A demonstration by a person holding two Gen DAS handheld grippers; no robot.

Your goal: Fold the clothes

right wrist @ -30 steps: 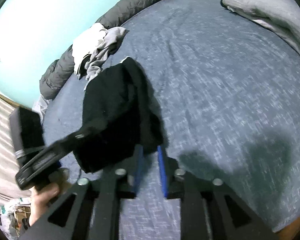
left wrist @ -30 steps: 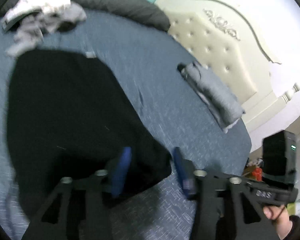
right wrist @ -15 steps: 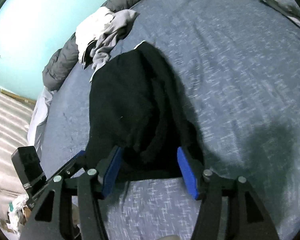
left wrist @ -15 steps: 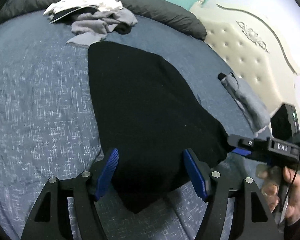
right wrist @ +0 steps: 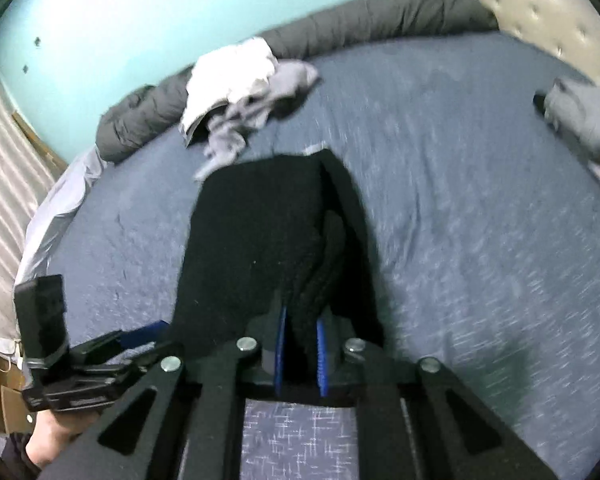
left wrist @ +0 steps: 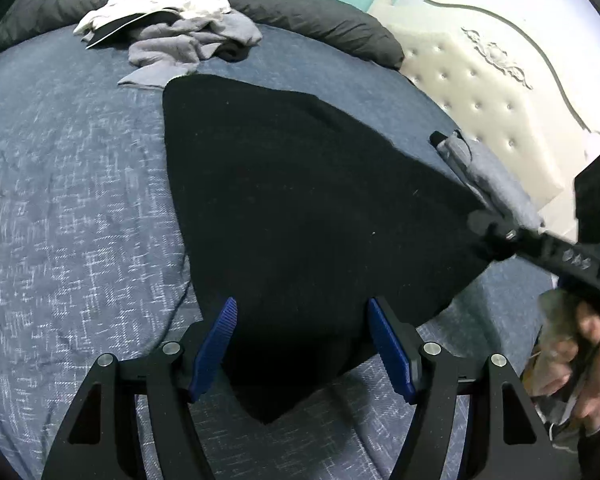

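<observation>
- We are holding the left gripper [left wrist: 302, 344] low over the near corner of the black garment [left wrist: 300, 200], its blue jaws spread wide with the cloth passing between them but not pinched; nothing is in its grasp.
- We are seeing the black garment lying spread on the blue bedspread [left wrist: 68, 216], its long axis running away from us toward the pile of grey and white clothes [left wrist: 172, 24] near the dark bolster [left wrist: 320, 20], with the near corner pointing back at our left gripper.
- We are keeping the right gripper [right wrist: 300, 354] closed to a narrow gap on a bunched fold of the garment's right-hand near edge, so that edge is rising off the bed.
- We are judging that the coming fold depends on this: the cloth stretches forward from both grippers, the right one already has its edge, and the left one, directly over the free corner, needs only to close before both carry the near end forward.
- We are noting a folded grey garment [left wrist: 492, 176] lying well apart to the right, beside the headboard [left wrist: 480, 80].
</observation>
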